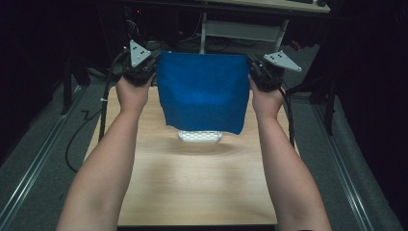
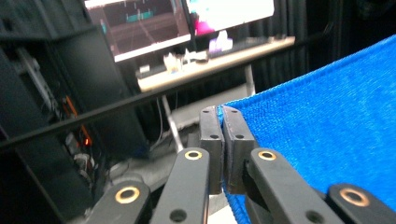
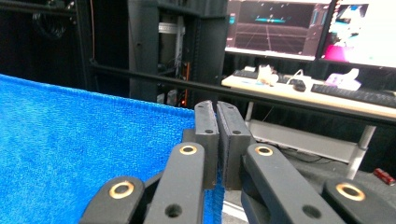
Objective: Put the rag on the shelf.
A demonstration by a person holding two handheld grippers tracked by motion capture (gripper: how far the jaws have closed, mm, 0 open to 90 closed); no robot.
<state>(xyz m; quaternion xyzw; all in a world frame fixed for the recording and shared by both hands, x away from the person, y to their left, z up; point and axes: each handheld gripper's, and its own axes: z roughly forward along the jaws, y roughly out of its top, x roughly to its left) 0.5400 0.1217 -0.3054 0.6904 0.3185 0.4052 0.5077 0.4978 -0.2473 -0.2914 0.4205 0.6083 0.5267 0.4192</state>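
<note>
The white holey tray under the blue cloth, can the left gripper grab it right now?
Probably not. The left gripper is shut on a corner of the blue cloth, held up with the right gripper, and the cloth hangs over the white perforated tray.

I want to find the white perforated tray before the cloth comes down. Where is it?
In the high view, the white tray sits mid-table, directly under the lower edge of the blue cloth stretched between both grippers.
</note>
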